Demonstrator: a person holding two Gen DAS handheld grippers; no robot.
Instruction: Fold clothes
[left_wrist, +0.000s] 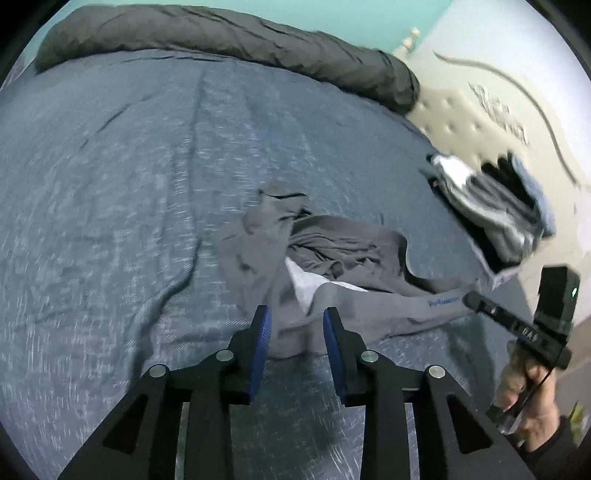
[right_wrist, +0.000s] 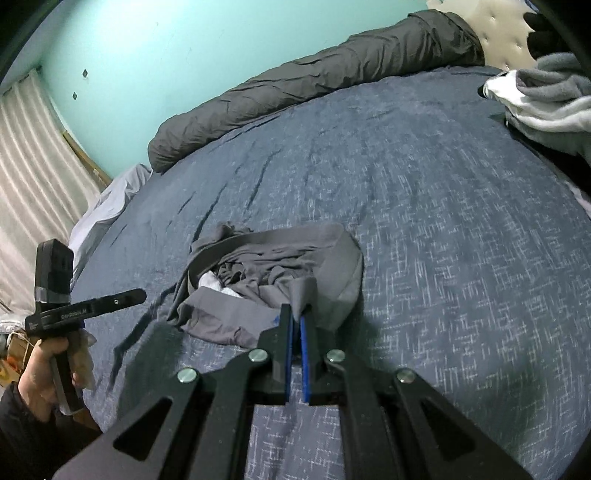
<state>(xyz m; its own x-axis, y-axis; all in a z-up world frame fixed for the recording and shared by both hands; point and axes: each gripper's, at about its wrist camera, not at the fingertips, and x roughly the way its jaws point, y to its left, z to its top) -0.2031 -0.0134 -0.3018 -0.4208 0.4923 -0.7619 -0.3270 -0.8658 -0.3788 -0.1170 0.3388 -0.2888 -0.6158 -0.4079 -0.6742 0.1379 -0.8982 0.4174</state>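
Left tool (left_wrist: 297, 325) hangs low over the bed with its blue-padded fingers spread apart and nothing between them, the near edge of the grey garment (left_wrist: 332, 266) lying just beyond the tips. Over on the other side, the right tool (right_wrist: 297, 325) has its fingers pressed together, pinching a fold of that same grey garment (right_wrist: 273, 269) at its near edge. It looks like a pair of grey underpants with a broad waistband, crumpled in a loose heap, a patch of white fabric (left_wrist: 306, 284) showing in the folds. It sits on the blue flecked bedspread (left_wrist: 147, 184), roughly mid-bed and towards the near side. From the left wrist view, the right tool (left_wrist: 476, 301) comes in from the right, its tip right at a corner of the garment where small blue lettering shows, with a hand (left_wrist: 532, 402) wrapped round the handle. From the right wrist view, the left tool (right_wrist: 110, 299) shows at the left edge, held by the other hand (right_wrist: 48, 373), clear of the cloth. A rolled dark grey duvet (right_wrist: 314, 81) runs along the far side of the bed, and a pile of clothes (left_wrist: 495, 206) in grey, white and black sits at the right by the tufted cream headboard (left_wrist: 454, 122).
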